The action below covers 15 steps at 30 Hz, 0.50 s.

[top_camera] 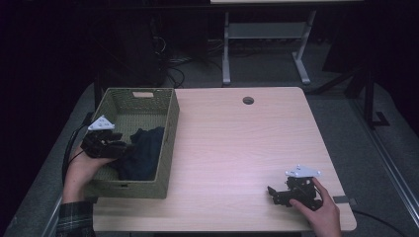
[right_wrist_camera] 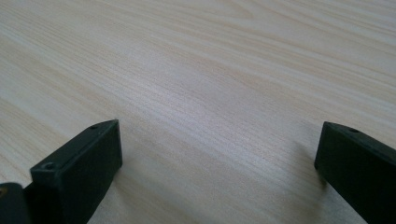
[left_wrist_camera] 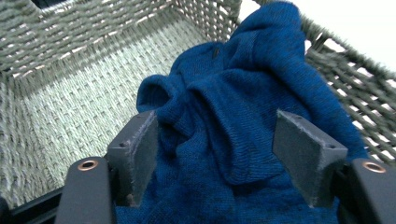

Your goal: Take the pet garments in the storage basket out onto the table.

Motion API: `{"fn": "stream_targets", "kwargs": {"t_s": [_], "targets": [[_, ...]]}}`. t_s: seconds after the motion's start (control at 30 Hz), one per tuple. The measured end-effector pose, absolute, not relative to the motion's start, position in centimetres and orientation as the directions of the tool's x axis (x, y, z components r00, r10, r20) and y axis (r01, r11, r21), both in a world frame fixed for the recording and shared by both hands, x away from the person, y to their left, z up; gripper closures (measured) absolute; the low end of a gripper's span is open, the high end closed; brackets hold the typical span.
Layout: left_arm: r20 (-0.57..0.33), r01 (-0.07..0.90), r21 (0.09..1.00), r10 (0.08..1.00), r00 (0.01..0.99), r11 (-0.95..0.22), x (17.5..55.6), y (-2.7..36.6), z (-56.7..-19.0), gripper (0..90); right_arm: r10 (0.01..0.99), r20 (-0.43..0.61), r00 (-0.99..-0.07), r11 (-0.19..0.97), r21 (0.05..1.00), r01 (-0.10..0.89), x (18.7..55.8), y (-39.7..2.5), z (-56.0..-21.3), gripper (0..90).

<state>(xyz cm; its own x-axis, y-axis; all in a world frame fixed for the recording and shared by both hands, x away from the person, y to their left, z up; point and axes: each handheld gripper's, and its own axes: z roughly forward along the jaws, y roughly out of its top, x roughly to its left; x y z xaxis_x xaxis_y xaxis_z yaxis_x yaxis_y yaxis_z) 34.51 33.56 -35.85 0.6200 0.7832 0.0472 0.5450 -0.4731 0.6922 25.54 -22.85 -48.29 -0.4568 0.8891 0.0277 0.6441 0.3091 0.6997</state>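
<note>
Light wood table (top_camera: 232, 148); woven basket (top_camera: 167, 143) at left; right claw (top_camera: 274, 193) resting.

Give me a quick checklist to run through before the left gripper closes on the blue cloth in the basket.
1. Left gripper open: ok, fingers stand wide apart.
2. Cloth between the fingers: ok, a fold lies in the gap.
3. Fingers clear of the basket weave: ok, none between them.
4. Cloth free of the basket rim: not ok, one end drapes up the wall toward the rim.
5. Right gripper out of the way: ok, open and low over the table, far from the basket.
6. Anything under the cloth: cannot tell.
</note>
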Motion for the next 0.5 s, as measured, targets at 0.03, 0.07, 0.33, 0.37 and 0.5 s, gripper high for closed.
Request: {"fn": "stream_targets", "kwargs": {"t_s": [0.03,0.07,0.33,0.37,0.5], "targets": [[0.047,0.545,0.692,0.783,0.620,-0.473,34.5,33.6,-35.8,28.7,0.889,0.028,-0.457,0.309,0.700,0.644,25.5,-22.8,-48.3,0.4],[0.046,0.547,0.687,0.780,0.625,-0.479,34.7,33.5,-36.0,27.7,0.889,0.028,-0.457,0.309,0.700,0.644,25.5,-22.8,-48.3,0.4],[0.062,0.578,0.626,0.773,0.632,-0.523,35.6,33.2,-37.4,18.6,0.889,0.027,-0.457,0.310,0.700,0.644,25.5,-22.8,-48.3,0.4],[0.054,0.587,0.620,0.775,0.630,-0.521,35.7,33.1,-37.6,18.1,0.889,0.027,-0.457,0.310,0.700,0.644,25.5,-22.8,-48.3,0.4],[0.034,0.608,0.601,0.776,0.629,-0.519,36.2,33.1,-38.3,16.7,0.889,0.027,-0.457,0.310,0.700,0.644,25.5,-22.8,-48.3,0.4]]}}
